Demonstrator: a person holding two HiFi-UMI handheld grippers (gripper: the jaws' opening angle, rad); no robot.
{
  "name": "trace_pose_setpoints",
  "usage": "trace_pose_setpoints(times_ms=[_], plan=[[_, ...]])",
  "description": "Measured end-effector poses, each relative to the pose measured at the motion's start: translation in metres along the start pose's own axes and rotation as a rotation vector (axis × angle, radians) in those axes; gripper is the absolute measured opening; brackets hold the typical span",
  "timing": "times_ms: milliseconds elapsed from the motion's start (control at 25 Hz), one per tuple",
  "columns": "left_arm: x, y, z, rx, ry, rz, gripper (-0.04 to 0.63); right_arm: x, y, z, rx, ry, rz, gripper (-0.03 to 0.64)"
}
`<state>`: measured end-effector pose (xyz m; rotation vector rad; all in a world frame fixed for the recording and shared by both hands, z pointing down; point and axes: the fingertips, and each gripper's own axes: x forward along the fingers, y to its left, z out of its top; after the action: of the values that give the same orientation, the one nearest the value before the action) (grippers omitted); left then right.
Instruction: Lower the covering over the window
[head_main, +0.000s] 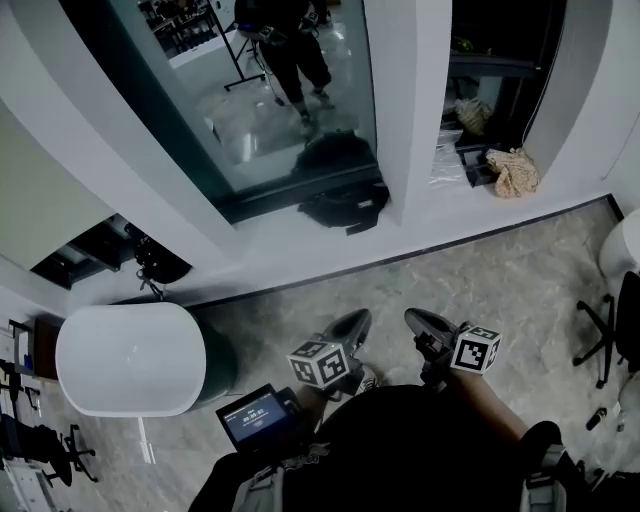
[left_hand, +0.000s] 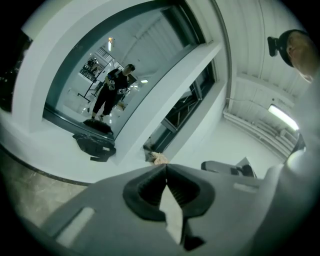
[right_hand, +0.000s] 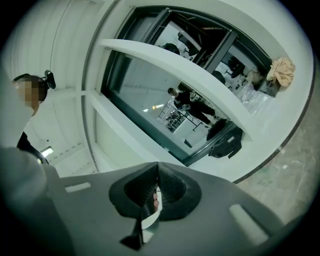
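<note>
Closest in, a small lit screen (head_main: 255, 415) sits at the person's waist. Just beyond it both grippers point forward side by side over the stone floor (head_main: 500, 270). The left gripper (head_main: 358, 320) has its jaws pressed together on nothing, and the right gripper (head_main: 418, 320) is likewise closed and empty (each gripper view shows the ribbed pads meeting at the tip). To the left stands a white table (head_main: 130, 358). Farther on, a black bag (head_main: 345, 205) lies on the white sill (head_main: 270, 250) against the window (head_main: 270, 90), whose glass mirrors the person; its covering cannot be made out. A tan cloth (head_main: 515, 172) lies by the next pane.
</note>
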<state>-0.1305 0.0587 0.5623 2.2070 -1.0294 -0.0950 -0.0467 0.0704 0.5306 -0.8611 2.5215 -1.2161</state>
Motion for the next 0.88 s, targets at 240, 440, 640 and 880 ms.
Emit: trace_pose_setpoints(times_ms=[240,440,640,880], plan=[[0.005,0.037,0.013,-0.076,-0.018,0.01,0.003,0.037,-0.02,0.008,0.007,0.06,-0.055,0.005],[0.022,0.059,0.025,-0.106,-0.022,0.033,0.003,0.062,-0.033,0.024,0.008,0.089,-0.052,0.005],[0.068,0.075,0.051,-0.083,-0.025,0.058,0.003,0.077,-0.067,0.059,0.026,0.092,-0.024,0.005],[0.138,0.086,0.12,0.004,-0.064,0.085,0.003,0.107,-0.109,0.135,-0.013,0.072,0.046,0.005]])
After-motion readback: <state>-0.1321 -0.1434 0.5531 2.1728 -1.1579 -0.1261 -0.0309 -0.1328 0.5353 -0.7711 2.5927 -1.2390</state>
